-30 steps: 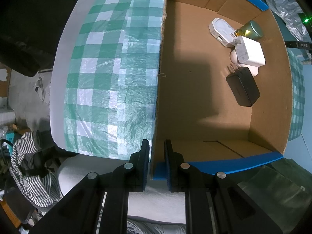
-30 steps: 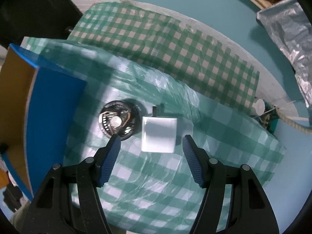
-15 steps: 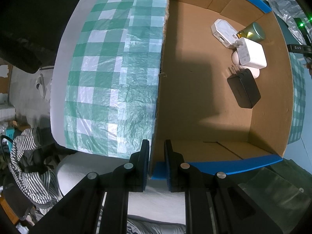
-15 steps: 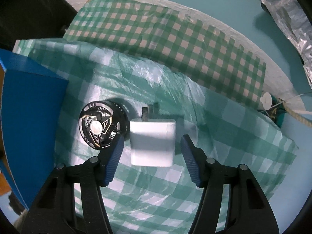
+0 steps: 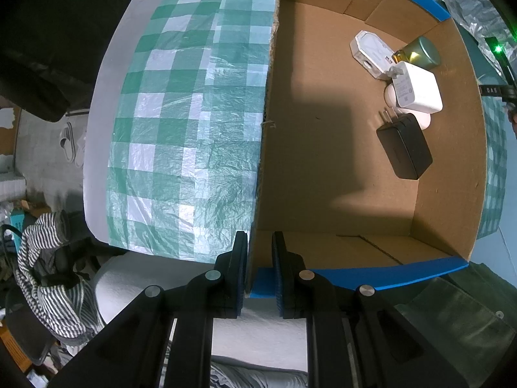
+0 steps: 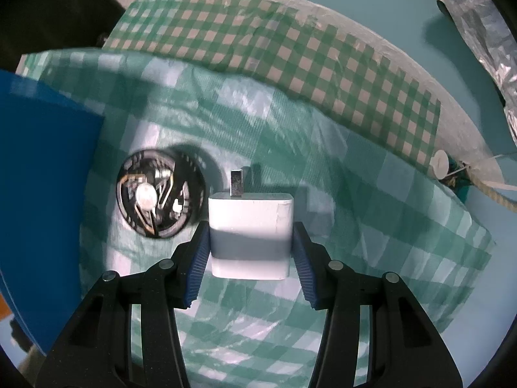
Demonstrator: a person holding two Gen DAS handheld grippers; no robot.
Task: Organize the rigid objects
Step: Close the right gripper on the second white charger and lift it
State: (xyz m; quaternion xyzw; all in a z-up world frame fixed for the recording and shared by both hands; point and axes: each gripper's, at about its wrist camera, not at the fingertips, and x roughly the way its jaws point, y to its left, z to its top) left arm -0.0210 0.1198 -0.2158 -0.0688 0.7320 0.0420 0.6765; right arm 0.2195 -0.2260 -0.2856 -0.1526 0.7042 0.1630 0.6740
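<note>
Green-and-white checked plastic sheeting (image 6: 371, 226) was spread over the desk (image 5: 97, 129), which was seen from above through two cameras looking straight down.

Nearest in the right wrist view, the right gripper (image 6: 247, 252) was seen with its blue ribbed fingers (image 6: 197, 258) closing around a white charger (image 6: 250, 232) that lay flat on the sheeting. The charger was placed squarely between the fingers, with the pads right at its two sides; whether they were already pressed against it could not be told. Its metal prongs were pointed away from the gripper. Just beside the charger, on its left, a round black part with metal pieces inside (image 6: 158, 194) was laid, slightly blurred. Further left, the blue outer wall of a cardboard box (image 6: 42, 194) was seen. Beyond, a second cloth with smaller checks (image 6: 274, 48) was draped over the far edge.

Nearest in the left wrist view, the left gripper (image 5: 260, 268) was clamped narrowly on the near corner of the same box (image 5: 323, 161), one finger outside the wall and one inside. Farther in, against the box's right wall, a black charger (image 5: 405, 147), a white adapter (image 5: 418, 89), a white flat case (image 5: 371, 51) and a gold-green tin (image 5: 420, 53) were gathered close together.
</note>
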